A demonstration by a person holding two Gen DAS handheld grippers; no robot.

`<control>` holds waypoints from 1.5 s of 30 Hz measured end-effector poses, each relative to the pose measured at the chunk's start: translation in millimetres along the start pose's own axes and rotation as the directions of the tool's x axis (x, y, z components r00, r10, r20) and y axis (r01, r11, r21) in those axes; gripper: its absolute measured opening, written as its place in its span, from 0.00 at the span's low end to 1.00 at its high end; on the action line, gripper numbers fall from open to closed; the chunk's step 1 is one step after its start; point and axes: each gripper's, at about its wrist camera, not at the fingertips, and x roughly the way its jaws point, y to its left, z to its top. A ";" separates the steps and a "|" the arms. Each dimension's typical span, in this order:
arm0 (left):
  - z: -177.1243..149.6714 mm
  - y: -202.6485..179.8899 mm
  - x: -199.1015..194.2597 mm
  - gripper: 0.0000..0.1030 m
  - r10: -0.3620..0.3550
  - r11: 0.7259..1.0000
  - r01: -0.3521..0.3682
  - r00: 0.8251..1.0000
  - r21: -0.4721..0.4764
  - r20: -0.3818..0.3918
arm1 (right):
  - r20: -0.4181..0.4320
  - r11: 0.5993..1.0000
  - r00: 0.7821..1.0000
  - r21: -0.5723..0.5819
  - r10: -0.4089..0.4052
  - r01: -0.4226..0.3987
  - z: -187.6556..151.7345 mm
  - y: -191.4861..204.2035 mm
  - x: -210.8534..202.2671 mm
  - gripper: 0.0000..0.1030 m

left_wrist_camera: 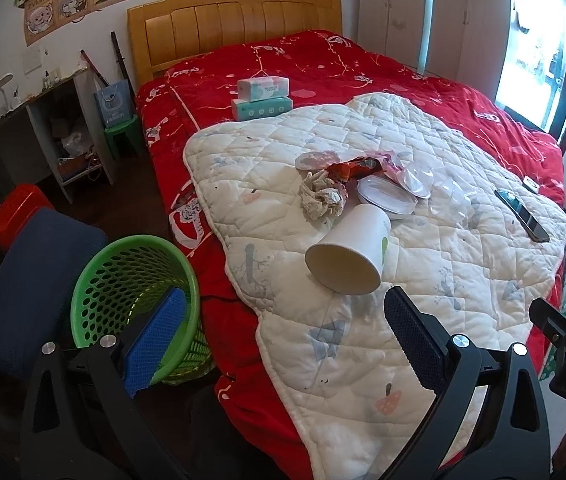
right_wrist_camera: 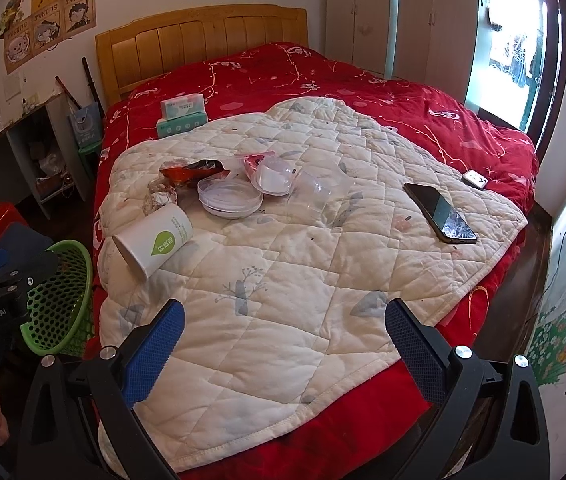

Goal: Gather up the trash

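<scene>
A white paper cup (left_wrist_camera: 349, 250) (right_wrist_camera: 155, 240) lies on its side on the white quilt (left_wrist_camera: 423, 280) (right_wrist_camera: 303, 272). Behind it sit crumpled paper (left_wrist_camera: 323, 198) (right_wrist_camera: 159, 198), a red snack wrapper (left_wrist_camera: 347, 170) (right_wrist_camera: 191, 170), round plastic lids (left_wrist_camera: 387, 198) (right_wrist_camera: 230, 199) and a clear plastic cup (right_wrist_camera: 315, 192). A green mesh basket (left_wrist_camera: 135, 292) (right_wrist_camera: 63, 300) stands on the floor left of the bed. My left gripper (left_wrist_camera: 283, 340) is open, just short of the paper cup. My right gripper (right_wrist_camera: 285, 344) is open over the quilt's near edge, holding nothing.
A cracked phone (left_wrist_camera: 523, 216) (right_wrist_camera: 441, 212) lies on the quilt at right, a small white device (right_wrist_camera: 475, 179) beyond it. Two tissue packs (left_wrist_camera: 263, 98) (right_wrist_camera: 183, 114) are stacked near the wooden headboard (left_wrist_camera: 235, 24). A desk (left_wrist_camera: 23, 120), red bin (left_wrist_camera: 19, 208) and blue chair (left_wrist_camera: 31, 272) crowd the left floor.
</scene>
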 end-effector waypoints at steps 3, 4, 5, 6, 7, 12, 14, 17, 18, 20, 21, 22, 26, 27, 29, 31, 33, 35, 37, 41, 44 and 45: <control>1.2 1.7 -2.0 0.95 0.000 1.000 0.000 1.000 -0.002 0.006 | 0.000 1.000 1.000 0.002 0.001 -0.001 -0.4 -0.4 0.3 0.94; 1.3 2.1 -3.4 0.95 0.001 1.000 -0.001 1.000 -0.003 0.009 | 0.000 1.000 1.000 0.002 0.003 -0.003 -0.8 -0.6 0.7 0.94; 1.4 2.5 -4.7 0.95 0.003 1.000 -0.003 1.000 -0.004 0.011 | 0.001 1.000 1.000 0.001 0.003 -0.003 -1.1 -0.4 1.0 0.94; 1.1 3.0 -5.8 0.95 0.003 1.000 -0.003 1.000 -0.007 0.013 | 0.003 1.000 1.000 0.002 0.003 -0.003 0.0 -0.7 -2.4 0.94; 0.7 3.6 -7.1 0.95 0.001 1.000 0.000 1.000 -0.009 0.015 | 0.005 1.000 1.000 0.002 0.004 -0.004 1.6 -0.9 -6.3 0.94; 0.9 4.7 -12.4 0.95 0.003 1.000 -0.003 1.000 -0.009 0.026 | 0.018 1.000 1.000 0.003 0.008 -0.008 2.8 -0.1 -11.7 0.94; 0.9 4.8 -14.1 0.95 0.006 1.000 -0.006 0.999 -0.009 0.032 | 0.022 1.000 1.000 0.002 0.007 -0.007 3.0 0.4 -12.8 0.94; 1.5 6.3 -16.2 0.95 0.006 1.000 -0.006 0.999 -0.014 0.034 | 0.025 1.000 1.000 0.004 0.010 -0.010 2.1 0.4 -13.6 0.94; 1.7 6.7 -16.9 0.95 0.007 1.000 -0.007 0.999 -0.014 0.036 | 0.026 1.000 1.000 0.004 0.011 -0.011 1.9 0.3 -13.8 0.94; 2.2 7.0 -18.4 0.95 0.009 1.000 -0.009 0.999 -0.013 0.040 | 0.029 1.000 1.000 0.006 0.011 -0.011 1.9 0.5 -14.2 0.94; 2.5 7.3 -19.0 0.95 0.008 1.000 -0.008 0.999 -0.013 0.041 | 0.028 1.000 1.000 0.006 0.011 -0.011 2.0 0.6 -14.2 0.94; 2.8 7.5 -19.7 0.95 0.008 1.000 -0.007 0.999 -0.014 0.042 | 0.027 1.000 1.000 0.006 0.012 -0.013 2.5 1.0 -14.3 0.94; 3.2 4.9 -18.4 0.95 0.010 1.000 -0.009 0.999 -0.013 0.046 | 0.033 1.000 0.999 0.005 0.011 -0.011 2.7 1.2 -15.1 0.94; 3.4 4.9 -18.7 0.95 0.010 1.000 -0.009 0.999 -0.012 0.047 | 0.033 1.000 0.999 0.005 0.011 -0.011 2.8 1.3 -15.1 0.94; 4.2 4.2 -19.1 0.95 0.010 1.000 -0.009 0.999 -0.013 0.048 | 0.033 1.000 0.999 0.005 0.012 -0.012 3.1 1.6 -15.2 0.94; 4.2 4.2 -19.1 0.95 0.010 1.000 -0.009 0.999 -0.013 0.048 | 0.033 1.000 0.999 0.006 0.011 -0.012 3.5 1.9 -15.1 0.94; 5.1 4.2 -19.8 0.95 0.008 1.000 -0.007 0.999 -0.014 0.051 | 0.033 1.000 0.999 0.006 0.013 -0.014 3.5 1.8 -15.5 0.94; 6.6 4.3 -20.8 0.95 0.010 1.000 -0.009 0.998 -0.014 0.055 | 0.034 1.000 0.999 0.008 0.013 -0.013 3.6 2.2 -15.4 0.94; 7.4 4.5 -21.4 0.95 0.009 1.000 -0.008 0.998 -0.016 0.058 | 0.033 1.000 0.999 0.006 0.013 -0.013 3.7 1.7 -14.8 0.94; 7.2 4.7 -21.4 0.95 0.009 1.000 -0.008 0.998 -0.015 0.057 | 0.031 1.000 0.999 0.007 0.016 -0.016 4.5 1.9 -13.9 0.94; 7.0 4.5 -21.4 0.95 0.010 1.000 -0.009 0.998 -0.014 0.058 | 0.031 1.000 0.999 0.008 0.017 -0.018 4.6 1.9 -13.4 0.94; 7.5 4.5 -21.4 0.95 0.011 1.000 -0.010 0.998 -0.013 0.058 | 0.030 1.000 0.999 0.009 0.017 -0.017 4.8 1.6 -12.1 0.94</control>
